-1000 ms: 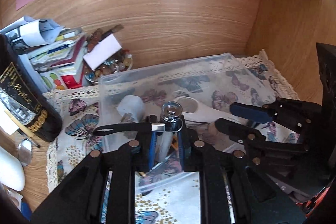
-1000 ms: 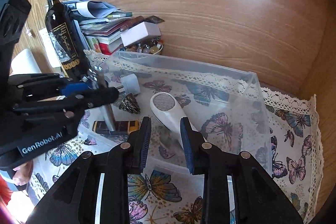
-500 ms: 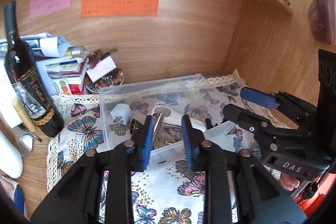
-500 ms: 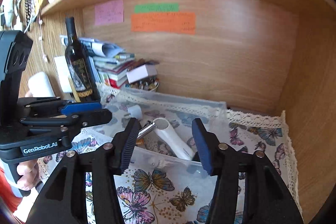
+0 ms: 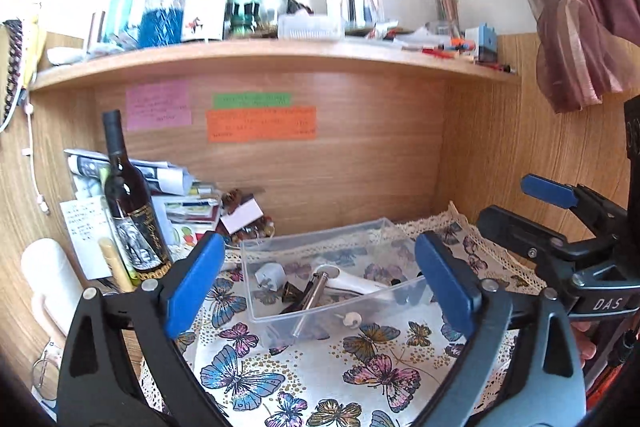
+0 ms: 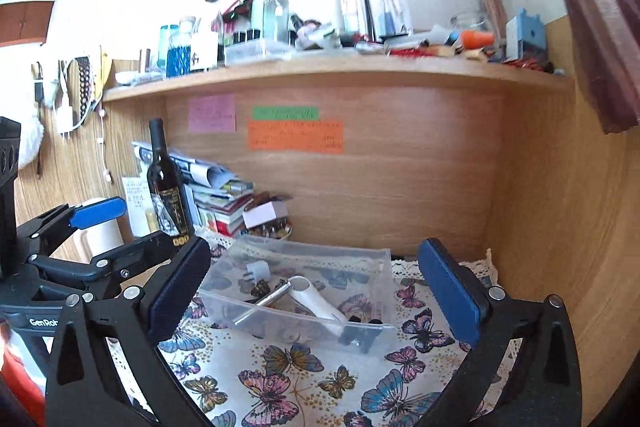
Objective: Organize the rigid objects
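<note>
Butterfly cloth (image 5: pixel 304 379) bears bin (image 5: pixel 340 311) beyond both tongs (image 5: pixel 320 283).

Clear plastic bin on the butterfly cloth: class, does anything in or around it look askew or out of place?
Yes. In the clear bin a metal rod lies propped at a slant across the white handheld device rather than flat. Both grippers are open and hold nothing.

Bin (image 5: pixel 352 311) on cloth (image 5: pixel 320 379), bottle (image 5: pixel 132 211) to its left.

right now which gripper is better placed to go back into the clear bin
Probably either: left gripper and right gripper are both open, empty, pulled back and centred on the clear bin.
</note>
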Demonstrator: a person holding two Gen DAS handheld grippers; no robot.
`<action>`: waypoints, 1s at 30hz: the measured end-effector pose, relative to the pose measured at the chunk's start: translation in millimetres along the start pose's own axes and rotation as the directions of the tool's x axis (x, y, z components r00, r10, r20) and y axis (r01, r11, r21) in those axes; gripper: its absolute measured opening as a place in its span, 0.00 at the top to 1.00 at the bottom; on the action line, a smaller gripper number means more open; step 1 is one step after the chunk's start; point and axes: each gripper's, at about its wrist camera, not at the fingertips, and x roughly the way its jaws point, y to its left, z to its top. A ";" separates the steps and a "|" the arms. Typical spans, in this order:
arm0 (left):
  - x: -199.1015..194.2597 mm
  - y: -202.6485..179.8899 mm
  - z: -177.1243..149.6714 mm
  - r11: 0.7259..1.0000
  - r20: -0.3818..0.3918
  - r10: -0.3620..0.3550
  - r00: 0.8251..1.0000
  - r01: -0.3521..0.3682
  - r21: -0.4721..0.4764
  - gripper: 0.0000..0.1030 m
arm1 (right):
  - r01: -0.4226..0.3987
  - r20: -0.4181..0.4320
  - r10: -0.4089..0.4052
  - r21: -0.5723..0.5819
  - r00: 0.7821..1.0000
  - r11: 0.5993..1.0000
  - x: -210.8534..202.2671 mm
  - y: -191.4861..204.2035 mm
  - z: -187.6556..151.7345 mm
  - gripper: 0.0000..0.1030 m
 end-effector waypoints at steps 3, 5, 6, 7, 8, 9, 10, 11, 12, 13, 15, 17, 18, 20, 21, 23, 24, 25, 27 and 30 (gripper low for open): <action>-11.5 -2.7 1.9 1.000 0.032 0.019 0.999 -0.019 0.005 0.02 | 0.003 0.018 -0.004 0.009 1.000 1.000 -7.1 -0.3 0.8 0.00; -16.6 -4.3 3.5 1.000 0.042 0.017 0.999 -0.017 0.005 0.01 | 0.004 0.025 -0.005 0.015 1.000 1.000 -13.0 -1.8 0.7 0.00; -18.4 -4.4 4.2 1.000 0.044 0.014 0.999 -0.014 0.003 0.01 | 0.006 0.029 -0.007 0.015 1.000 1.000 -15.1 -2.1 0.8 0.00; -20.3 -3.9 4.7 1.000 0.045 0.013 0.999 -0.013 0.000 0.01 | 0.012 0.033 -0.012 0.015 0.999 1.000 -17.3 -2.4 0.9 0.00; -22.3 -3.9 5.2 1.000 0.048 0.012 0.999 -0.012 -0.003 0.01 | 0.015 0.037 -0.016 0.016 0.999 1.000 -20.1 -2.7 1.0 0.00; -24.2 -3.5 5.6 1.000 0.051 0.010 0.999 -0.010 -0.008 0.00 | 0.015 0.041 -0.016 0.019 0.999 1.000 -21.9 -3.2 1.4 0.00; -25.9 -3.1 6.0 1.000 0.054 0.009 0.999 -0.009 -0.012 0.00 | 0.013 0.044 -0.014 0.022 0.999 1.000 -23.5 -3.8 1.3 0.00; -26.7 -2.9 5.9 1.000 0.055 0.008 0.998 -0.008 -0.016 0.00 | 0.011 0.048 -0.013 0.024 0.999 1.000 -25.5 -4.5 1.6 0.00; -27.4 -2.3 6.4 1.000 0.055 0.006 0.998 -0.005 -0.019 0.00 | 0.012 0.051 -0.014 0.025 0.999 1.000 -26.6 -4.7 1.9 0.00; -27.9 -1.9 6.8 1.000 0.056 0.004 0.998 -0.003 -0.022 0.00 | 0.014 0.054 -0.015 0.024 0.998 1.000 -27.5 -4.7 1.8 0.00; -28.7 -1.4 6.8 1.000 0.058 0.003 0.998 -0.002 -0.027 0.00 | 0.014 0.056 -0.016 0.024 0.998 1.000 -28.5 -4.5 2.0 0.00; -29.6 -0.6 7.1 0.999 0.061 0.003 0.998 -0.001 -0.032 0.00 | 0.014 0.057 -0.015 0.022 0.998 1.000 -29.5 -3.8 1.7 0.00; -29.7 -0.2 7.4 0.999 0.062 0.003 0.998 -0.001 -0.035 0.00 | 0.014 0.057 -0.015 0.021 0.998 1.000 -29.5 -3.4 1.8 0.00; -29.5 0.7 7.9 0.999 0.061 0.002 0.998 0.000 -0.039 0.00 | 0.013 0.055 -0.014 0.018 0.998 1.000 -29.4 -2.1 1.8 0.00; -29.4 1.0 7.9 0.999 0.060 0.000 0.998 0.002 -0.040 0.00 | 0.014 0.056 -0.014 0.016 0.998 1.000 -29.4 -1.6 1.9 0.00; -28.9 2.3 7.8 0.999 0.058 -0.002 0.998 0.005 -0.046 0.00 | 0.012 0.057 -0.013 0.014 0.998 1.000 -29.4 -1.5 1.6 0.00; -28.6 2.9 7.8 0.999 0.056 -0.003 0.998 0.006 -0.049 0.00 | 0.011 0.057 -0.011 0.014 0.998 1.000 -29.3 -1.5 1.7 0.00; -28.1 3.5 7.9 0.999 0.055 -0.005 0.998 0.008 -0.052 0.00 | 0.011 0.057 -0.011 0.014 0.998 1.000 -29.1 -1.2 1.8 0.00; -27.6 5.1 7.8 0.998 0.052 -0.007 0.999 0.010 -0.060 0.00 | 0.009 0.057 -0.009 0.015 0.998 1.000 -28.9 -1.5 1.7 0.00; -27.1 7.3 7.8 0.997 0.050 -0.003 0.999 0.007 -0.071 0.00 | 0.009 0.054 -0.010 0.017 0.999 1.000 -28.2 -1.2 1.5 0.00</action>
